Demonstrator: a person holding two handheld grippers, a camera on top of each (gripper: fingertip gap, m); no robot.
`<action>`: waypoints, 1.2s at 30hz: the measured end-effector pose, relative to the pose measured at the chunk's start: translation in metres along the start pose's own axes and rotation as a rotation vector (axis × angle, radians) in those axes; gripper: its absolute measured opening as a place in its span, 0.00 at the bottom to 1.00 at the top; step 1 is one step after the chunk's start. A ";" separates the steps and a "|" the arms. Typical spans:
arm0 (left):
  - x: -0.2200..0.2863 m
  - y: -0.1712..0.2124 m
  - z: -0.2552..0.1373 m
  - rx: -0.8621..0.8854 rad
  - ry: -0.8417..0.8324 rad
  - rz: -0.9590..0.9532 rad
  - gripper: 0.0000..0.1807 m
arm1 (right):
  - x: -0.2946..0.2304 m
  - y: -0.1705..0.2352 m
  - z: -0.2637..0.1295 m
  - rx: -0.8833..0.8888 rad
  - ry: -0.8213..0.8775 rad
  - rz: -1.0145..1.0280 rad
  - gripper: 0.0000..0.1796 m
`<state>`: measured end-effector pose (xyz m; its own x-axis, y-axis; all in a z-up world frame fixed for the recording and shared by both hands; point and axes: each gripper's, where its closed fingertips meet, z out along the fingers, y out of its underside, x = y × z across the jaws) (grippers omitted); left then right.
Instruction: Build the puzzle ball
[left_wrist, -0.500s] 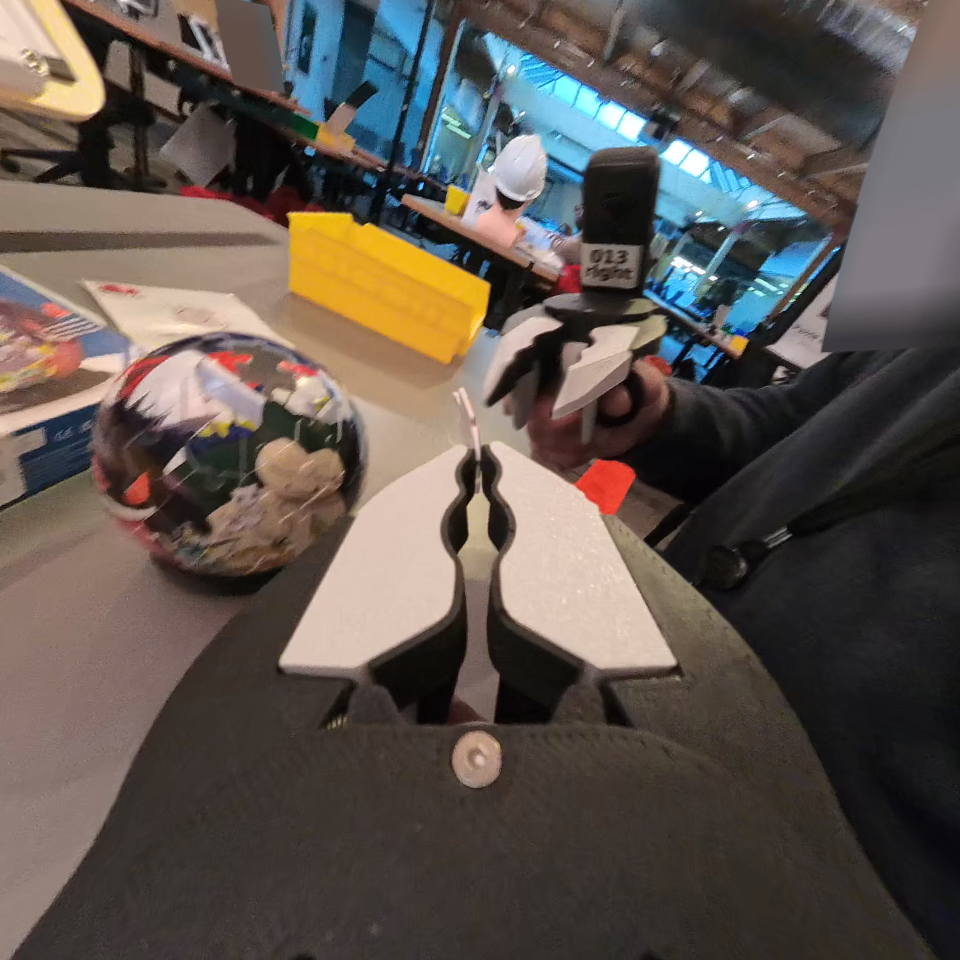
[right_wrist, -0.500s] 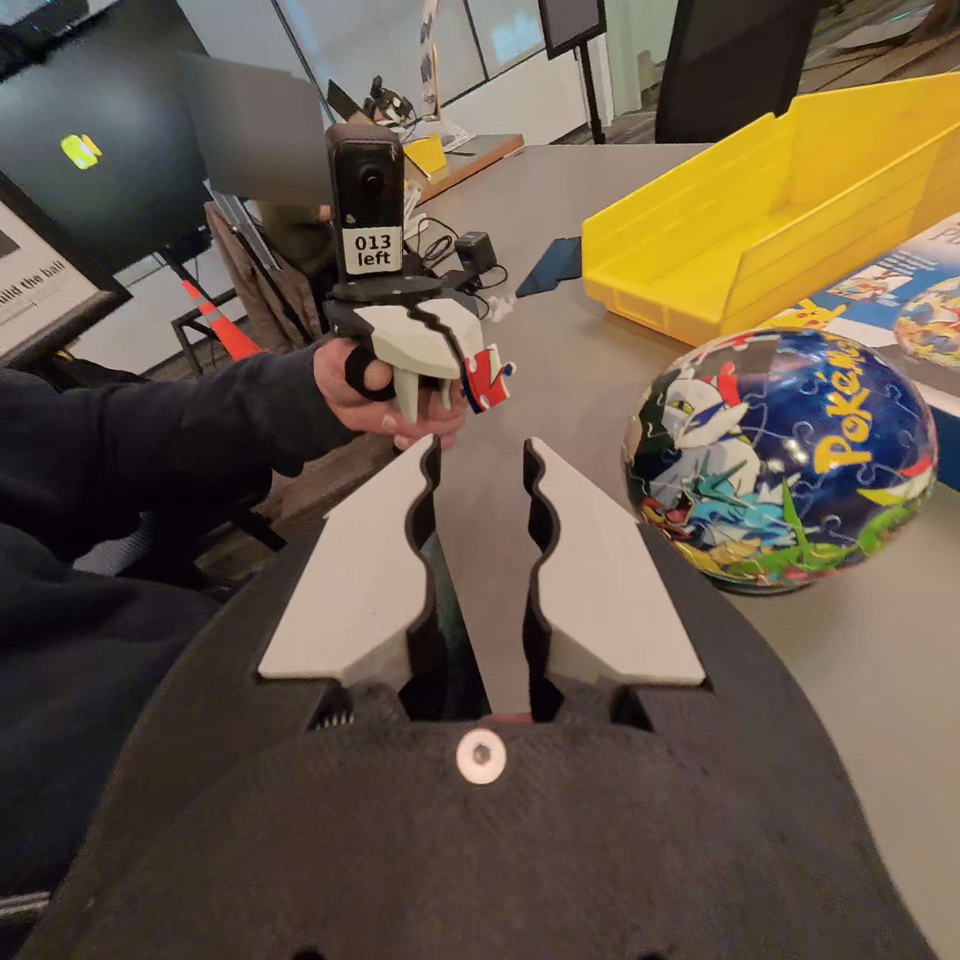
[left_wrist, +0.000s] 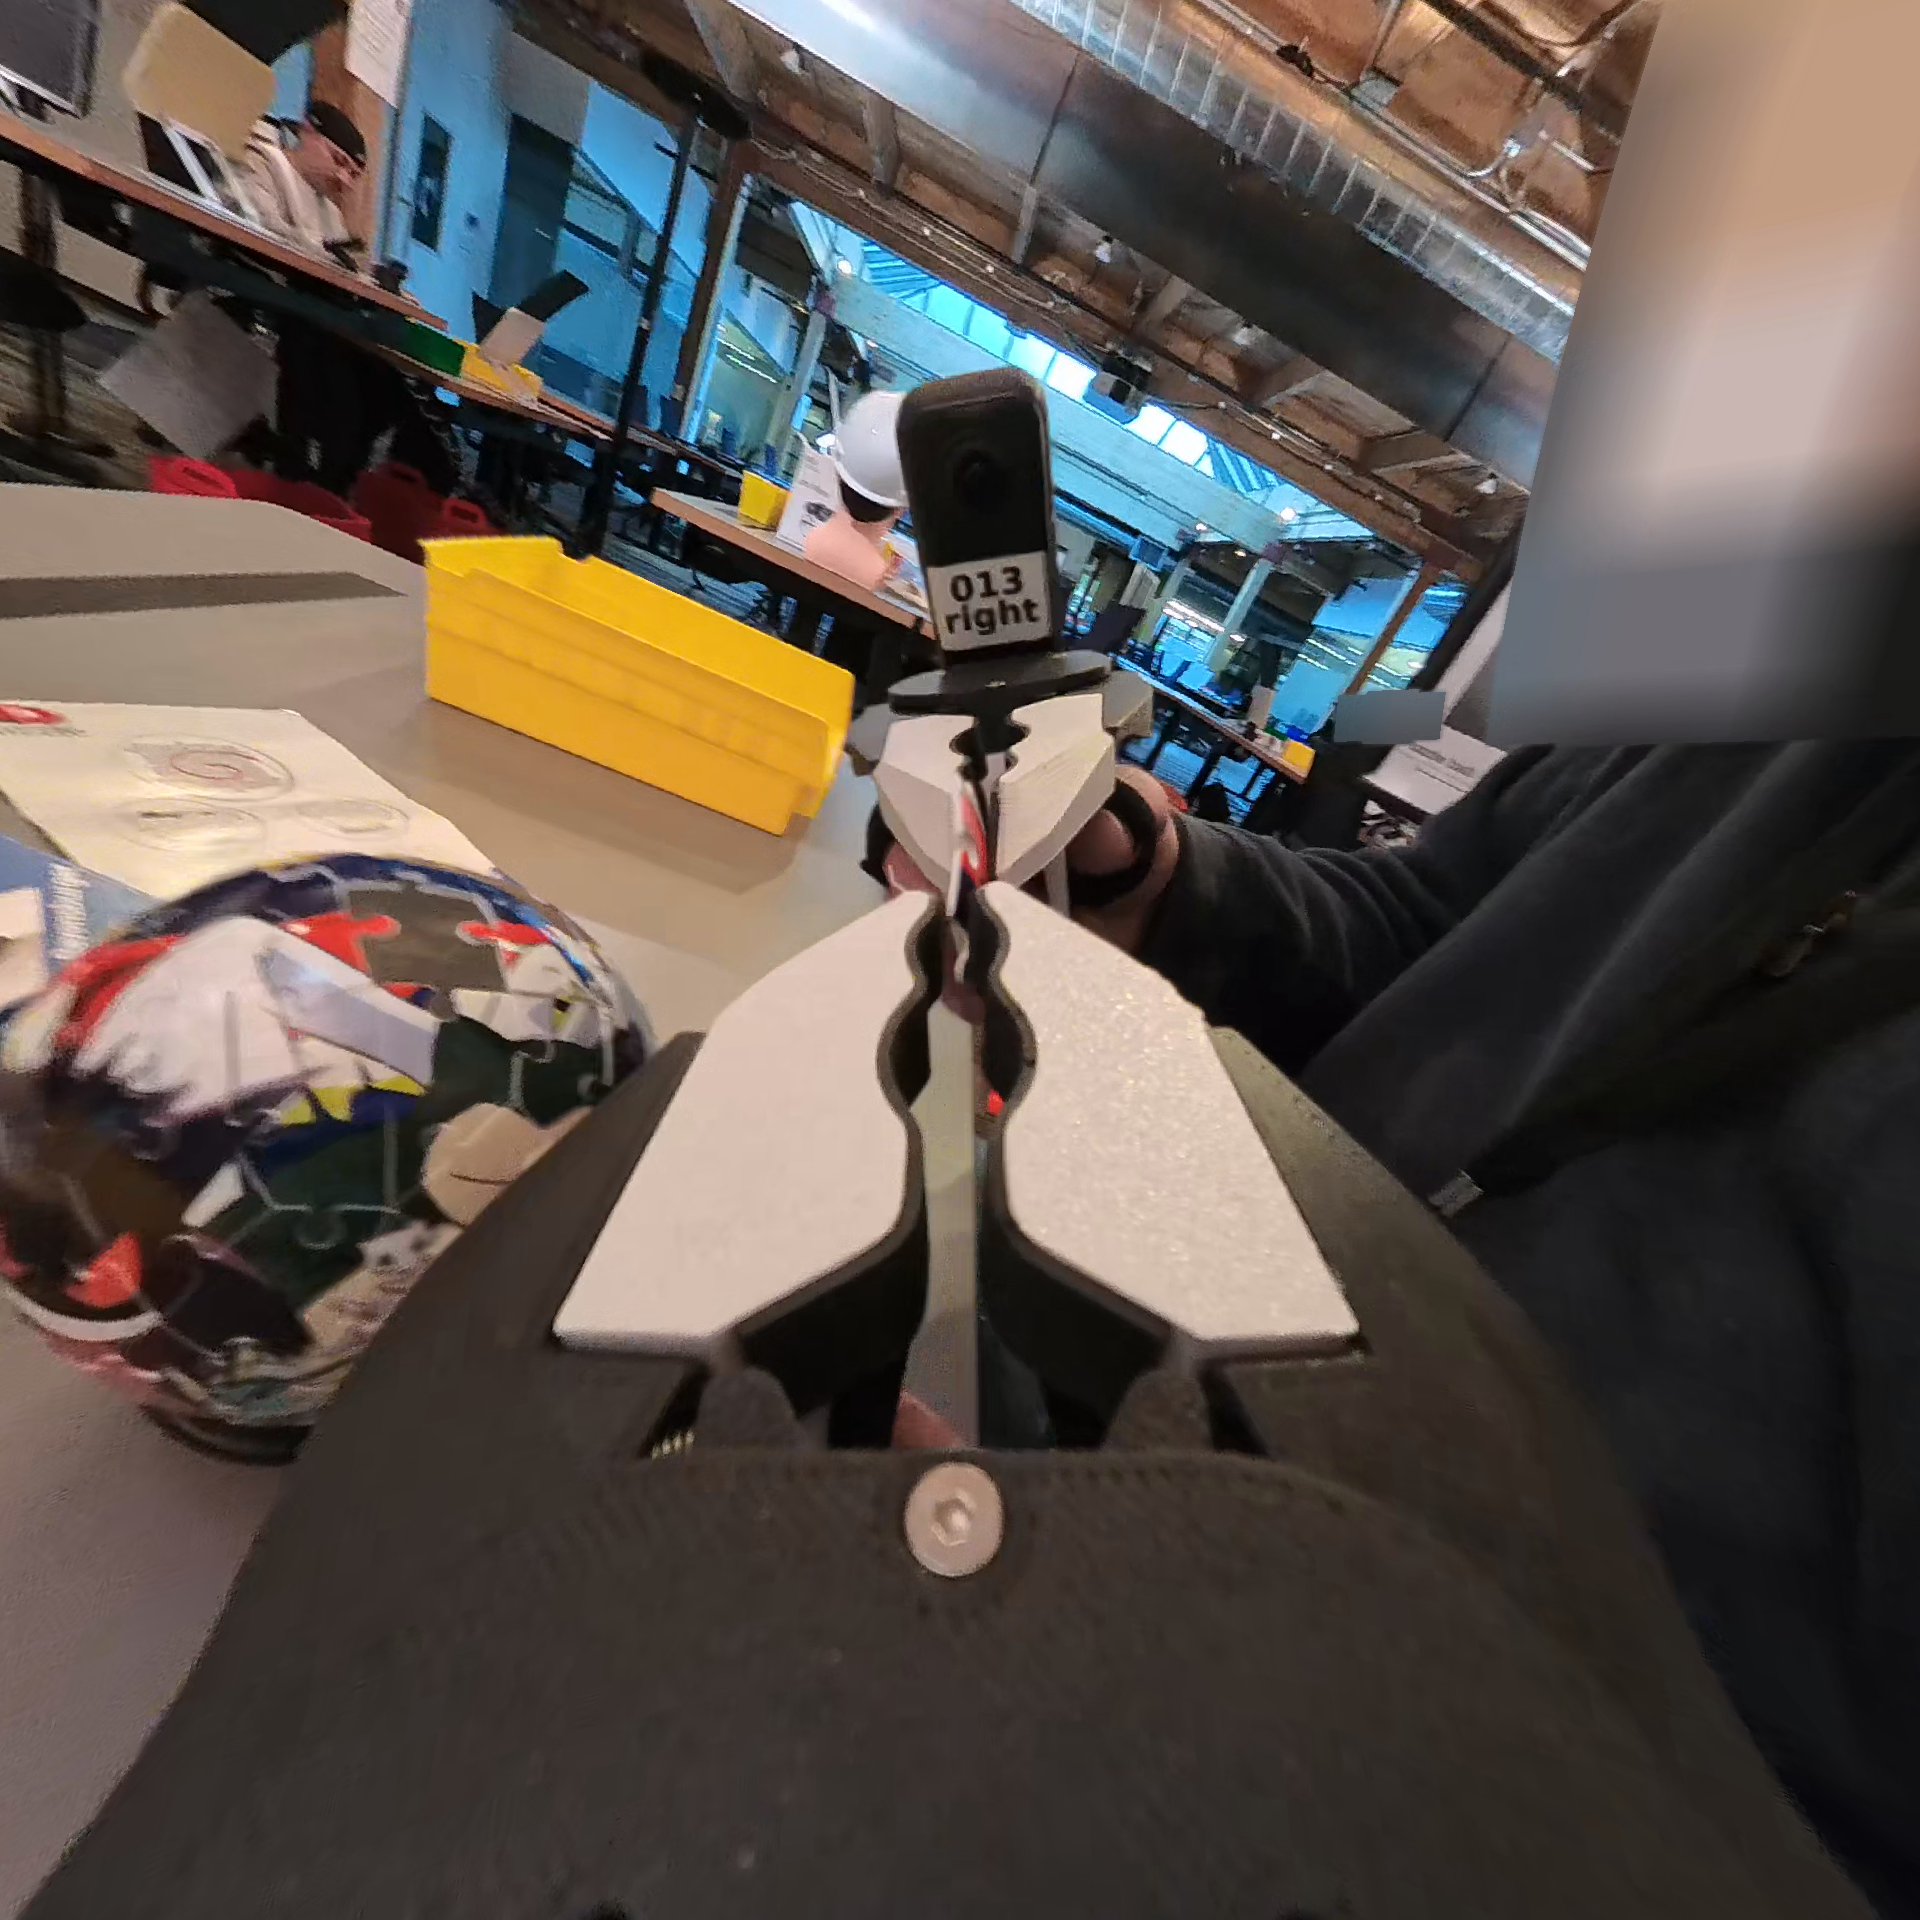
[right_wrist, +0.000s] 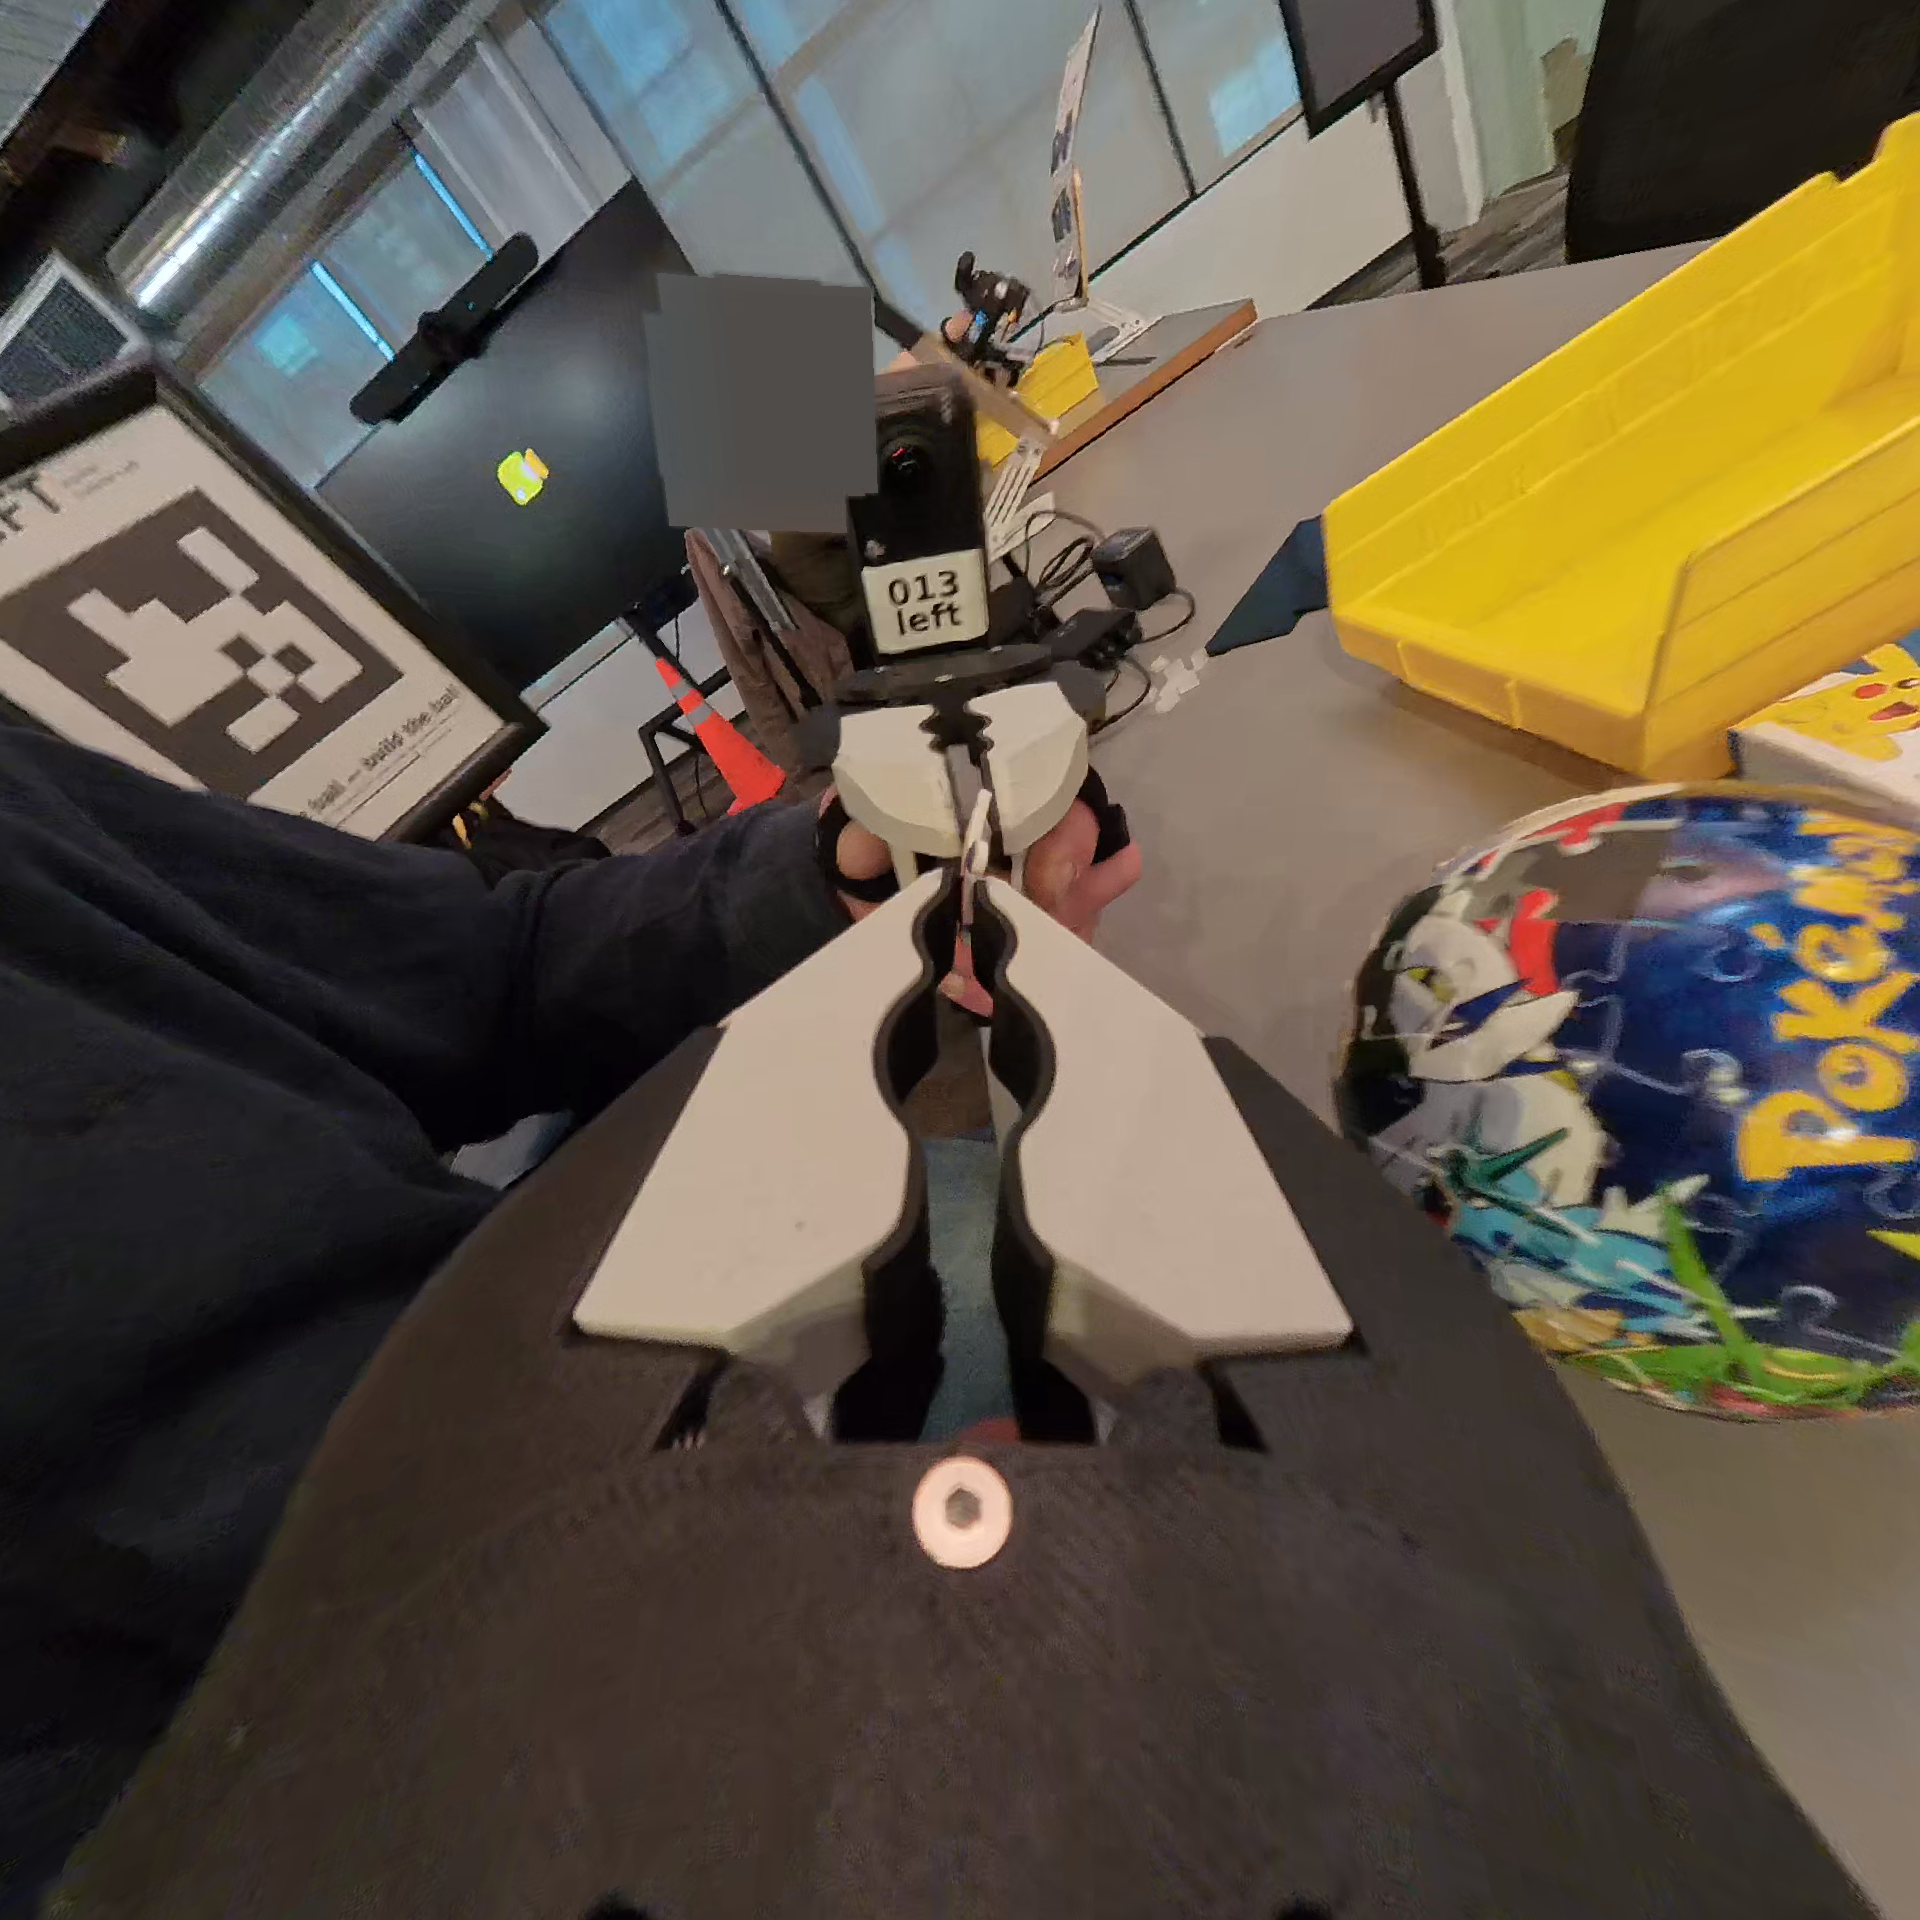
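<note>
Now, both claws tip to tip — left claw (left_wrist: 961, 914), right claw (right_wrist: 964, 894) — labelled cameras, printed puzzle ball (right_wrist: 1662, 1101).

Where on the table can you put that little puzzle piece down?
Bare grey table lies between the puzzle ball, the yellow bin and the cables. Behind the ball it's crowded: box and paper sheet.

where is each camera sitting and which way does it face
Left wrist view: on the left gripper, looking along its fingers at the right gripper facing it; puzzle ball to the left; dark sleeve on the right.
Right wrist view: on the right gripper, looking at the left gripper head-on; a hand and sleeve show; the ball is to the right.
Shared: both grippers tip to tip on a puzzle piece, the ball, the yellow bin.
</note>
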<state>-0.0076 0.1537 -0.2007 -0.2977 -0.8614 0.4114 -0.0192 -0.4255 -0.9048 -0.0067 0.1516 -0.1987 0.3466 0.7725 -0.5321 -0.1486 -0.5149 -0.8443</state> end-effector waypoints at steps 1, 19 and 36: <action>-0.005 -0.003 -0.001 0.004 -0.017 0.017 0.05 | 0.006 -0.006 -0.003 0.013 0.011 0.014 0.00; -0.104 0.005 -0.011 -0.232 -0.374 0.430 0.20 | 0.095 -0.012 -0.001 -0.164 0.240 0.172 0.00; -0.119 0.006 -0.011 -0.247 -0.346 0.414 0.20 | 0.102 -0.003 0.008 -0.222 0.258 0.224 0.00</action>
<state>0.0176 0.2572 -0.2562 0.0000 -1.0000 -0.0066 -0.2017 0.0065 -0.9794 0.0218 0.2349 -0.2505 0.5538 0.5277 -0.6440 -0.0533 -0.7495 -0.6599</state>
